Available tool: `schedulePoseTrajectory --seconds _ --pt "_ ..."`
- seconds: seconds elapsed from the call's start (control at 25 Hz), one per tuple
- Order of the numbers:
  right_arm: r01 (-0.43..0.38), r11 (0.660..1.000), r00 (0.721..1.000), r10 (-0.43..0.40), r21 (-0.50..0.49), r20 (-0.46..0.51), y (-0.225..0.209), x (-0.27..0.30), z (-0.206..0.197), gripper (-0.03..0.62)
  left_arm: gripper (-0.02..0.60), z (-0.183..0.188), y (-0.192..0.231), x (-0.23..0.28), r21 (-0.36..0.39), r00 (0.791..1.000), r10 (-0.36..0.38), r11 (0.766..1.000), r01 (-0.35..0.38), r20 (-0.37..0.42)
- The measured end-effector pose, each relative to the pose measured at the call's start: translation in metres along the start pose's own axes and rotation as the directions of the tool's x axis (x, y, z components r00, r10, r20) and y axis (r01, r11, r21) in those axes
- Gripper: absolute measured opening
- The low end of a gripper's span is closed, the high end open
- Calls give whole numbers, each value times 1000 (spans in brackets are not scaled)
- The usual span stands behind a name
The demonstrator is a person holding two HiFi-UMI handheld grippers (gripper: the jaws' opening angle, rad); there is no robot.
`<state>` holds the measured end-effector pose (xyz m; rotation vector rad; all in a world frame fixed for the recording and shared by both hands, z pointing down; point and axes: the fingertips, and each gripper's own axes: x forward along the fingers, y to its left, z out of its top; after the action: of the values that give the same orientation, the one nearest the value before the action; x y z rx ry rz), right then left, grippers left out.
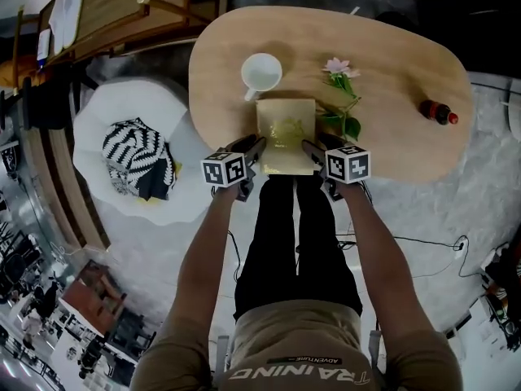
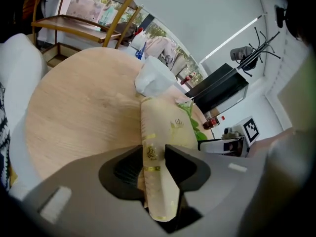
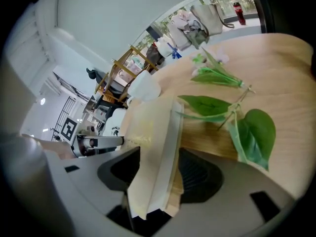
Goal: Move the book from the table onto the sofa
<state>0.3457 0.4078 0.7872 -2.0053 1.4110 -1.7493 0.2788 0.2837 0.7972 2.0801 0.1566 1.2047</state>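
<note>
Lying flat at the near edge of the table point(image 1: 391, 47), the book point(image 1: 286, 129) is cream with gold print on its cover. It has not reached the sofa point(image 1: 122, 104).

The left gripper point(image 2: 152, 152) has its jaws spread wide on either side of the book's near left corner. The spine runs up between them. The pads sit close to the covers, but no squeeze shows.

The right gripper point(image 3: 159, 154) is placed the same way at the near right corner. Its jaws are apart with the page edge and both covers between them, and nothing shows them pressing. Neither gripper has the book off the wood.

In the head view both grippers point away from the person and slant down toward the book.

Beyond the book stands a white mug point(image 1: 261, 73), just beside its far left corner. A pink flower point(image 1: 340, 88) lies to the book's right, and its green leaves point(image 3: 254, 132) lie near the right gripper. A dark bottle point(image 1: 439, 112) with a red cap lies well apart, near the table's right end.

The white sofa is just beside the table's left end and carries a black-and-white zigzag cushion point(image 1: 137, 157).
</note>
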Motion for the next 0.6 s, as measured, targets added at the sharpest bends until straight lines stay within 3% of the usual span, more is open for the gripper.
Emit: schedulePoseTrajectory --seconds 0.28,0.48,0.6 --pt "-66 998 997 65 -19 -49 7 20 -5 217 122 -1 0 2 -71 998 -61 995 63 34" --pt "-82 997 997 82 3 -10 5 21 -4 218 123 0 5 5 -172 992 -121 977 127 46" --pt "-80 997 997 80 -3 -5 5 20 -6 218 123 -1 1 5 -178 990 -131 974 139 57"
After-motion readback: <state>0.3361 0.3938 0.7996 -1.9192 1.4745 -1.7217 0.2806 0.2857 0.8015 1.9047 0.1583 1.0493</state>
